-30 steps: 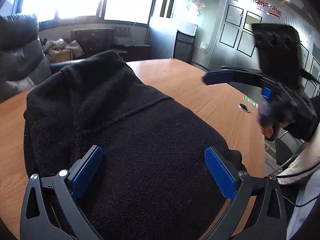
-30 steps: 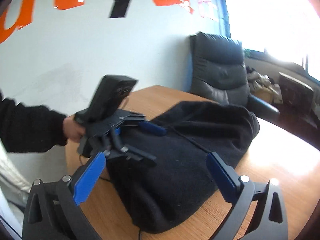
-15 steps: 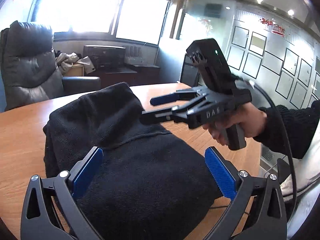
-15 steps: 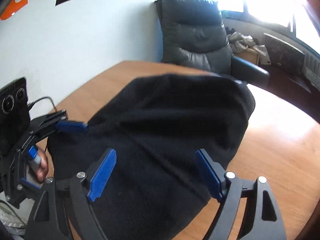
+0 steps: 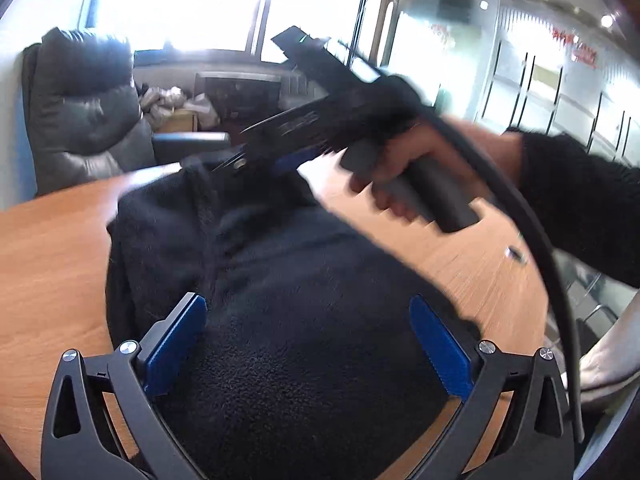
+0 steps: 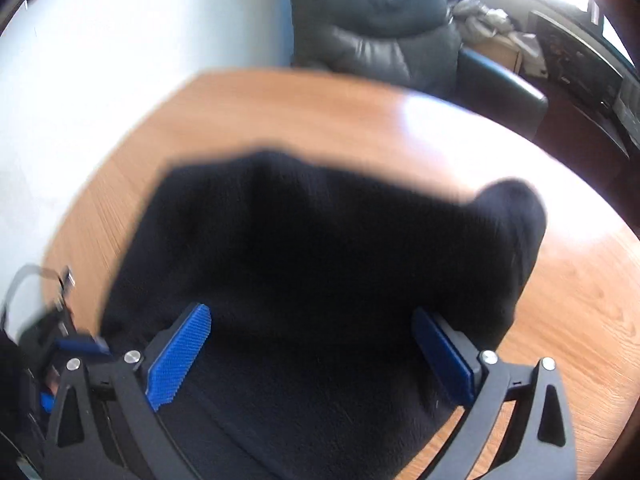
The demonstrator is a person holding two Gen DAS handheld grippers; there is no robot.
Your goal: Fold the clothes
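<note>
Here, one black fleece (image 5: 304, 320) beneath two spread claws.

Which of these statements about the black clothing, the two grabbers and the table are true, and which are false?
1. The black garment lies on a wooden table. True.
2. The left gripper is clamped shut on the fabric. False: its blue pads stand wide apart.
3. The right gripper is open above the garment. True.
4. The table is glass. False: it shows orange-brown wood grain.
5. A dark padded chair stands beyond the table. True.
</note>
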